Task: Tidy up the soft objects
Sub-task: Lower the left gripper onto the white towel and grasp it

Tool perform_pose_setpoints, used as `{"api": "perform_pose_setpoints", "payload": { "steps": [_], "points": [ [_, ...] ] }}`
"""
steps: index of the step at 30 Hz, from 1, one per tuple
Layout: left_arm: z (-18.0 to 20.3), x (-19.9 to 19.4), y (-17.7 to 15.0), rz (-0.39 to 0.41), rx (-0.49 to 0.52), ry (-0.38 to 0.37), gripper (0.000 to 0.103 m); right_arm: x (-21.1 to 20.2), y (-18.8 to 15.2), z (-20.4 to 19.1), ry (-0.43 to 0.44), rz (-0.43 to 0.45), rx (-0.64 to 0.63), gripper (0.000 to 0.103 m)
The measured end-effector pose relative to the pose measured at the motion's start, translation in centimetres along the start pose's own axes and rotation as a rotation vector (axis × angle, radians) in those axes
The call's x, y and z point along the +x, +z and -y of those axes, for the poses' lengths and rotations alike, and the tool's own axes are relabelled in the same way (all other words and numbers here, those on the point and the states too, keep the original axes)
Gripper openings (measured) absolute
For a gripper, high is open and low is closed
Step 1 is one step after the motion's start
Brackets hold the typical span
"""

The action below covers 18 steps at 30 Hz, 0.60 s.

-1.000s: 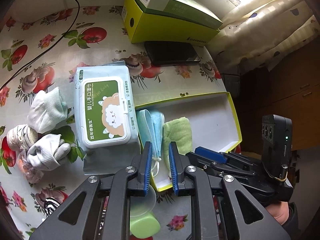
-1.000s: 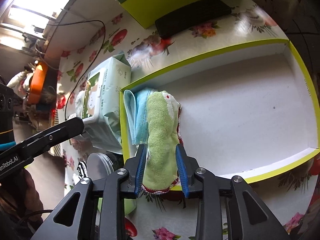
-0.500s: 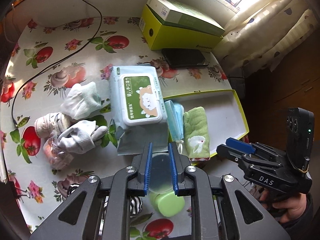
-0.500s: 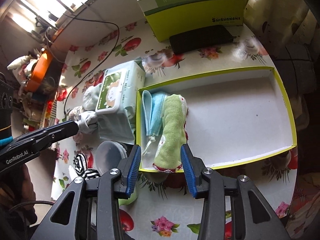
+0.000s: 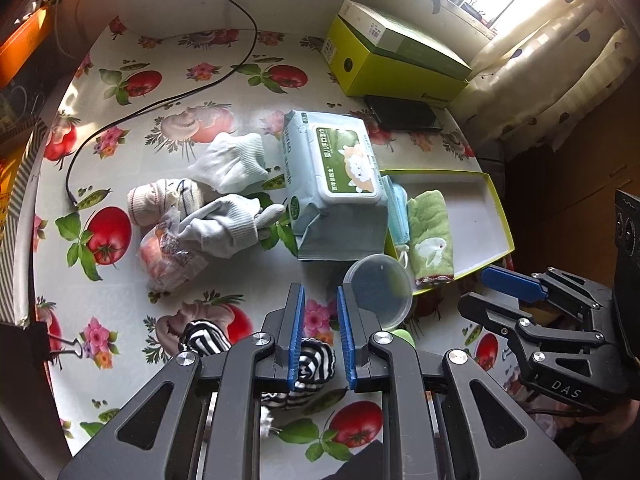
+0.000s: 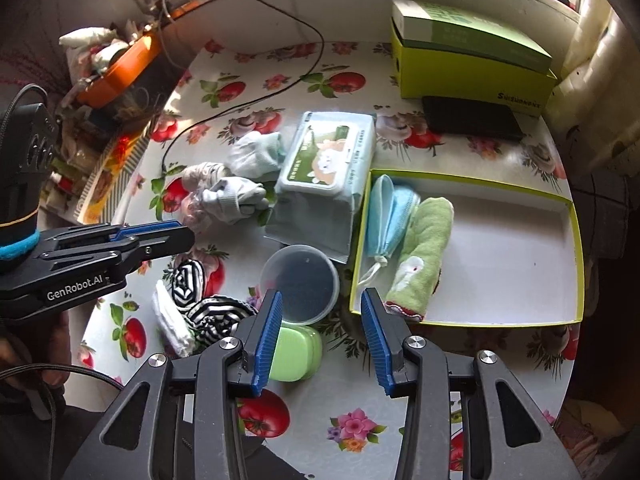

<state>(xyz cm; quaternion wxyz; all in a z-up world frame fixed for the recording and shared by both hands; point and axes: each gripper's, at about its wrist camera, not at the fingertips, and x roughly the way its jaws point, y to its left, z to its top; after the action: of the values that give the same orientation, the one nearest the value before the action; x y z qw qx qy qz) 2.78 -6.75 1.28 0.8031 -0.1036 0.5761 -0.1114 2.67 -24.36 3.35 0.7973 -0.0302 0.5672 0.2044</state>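
I read this as the gap between two placements. The green towel (image 6: 424, 252) with its rabbit patch and the blue face masks (image 6: 390, 216) lie side by side at the left end of the yellow-rimmed tray (image 6: 576, 240), and both my grippers are empty above the surface (image 6: 440, 400).

The right gripper (image 6: 320, 336) has its fingers spread with nothing between them; the clear round lid (image 6: 300, 284) and the green case (image 6: 296, 354) merely show below. The left gripper (image 5: 318, 336) has its fingers set narrowly apart, also pinching nothing, and hangs over the striped socks (image 5: 308, 364).

What remains loose, as I judge it: the striped socks, the grey gloves (image 5: 228, 224), the pale mitten (image 5: 232, 162), the rolled cream socks (image 5: 164, 200) and a bagged pink item (image 5: 168, 256) (I cannot tell what is inside). The next move likely calls for the left gripper to widen a little, drop onto the striped socks and pinch them as a bundle, then carry them over the lid to the bare part of the tray.

Writing I can read: "GenRobot.AI" on the left gripper's body, "DAS" on the right one. The wet-wipes pack (image 5: 340, 168) carries Chinese print and a cartoon sheep. The lime box (image 6: 472, 68) reads something like "SUISHONGNX" (too small to be sure).
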Motion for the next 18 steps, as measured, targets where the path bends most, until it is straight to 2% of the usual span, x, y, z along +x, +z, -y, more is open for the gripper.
{"api": "perform_pose_setpoints", "payload": {
  "steps": [9, 18],
  "points": [
    [-2.6, -0.9, -2.1, 0.006, -0.049, 0.019, 0.018, 0.3, -0.1, -3.3, 0.019, -0.015, -0.073, 0.040],
    [-4.7, -1.2, -3.4, 0.004, -0.090, 0.040, 0.018, 0.8, -0.5, -4.6, 0.036, -0.037, -0.108, 0.040]
  ]
}}
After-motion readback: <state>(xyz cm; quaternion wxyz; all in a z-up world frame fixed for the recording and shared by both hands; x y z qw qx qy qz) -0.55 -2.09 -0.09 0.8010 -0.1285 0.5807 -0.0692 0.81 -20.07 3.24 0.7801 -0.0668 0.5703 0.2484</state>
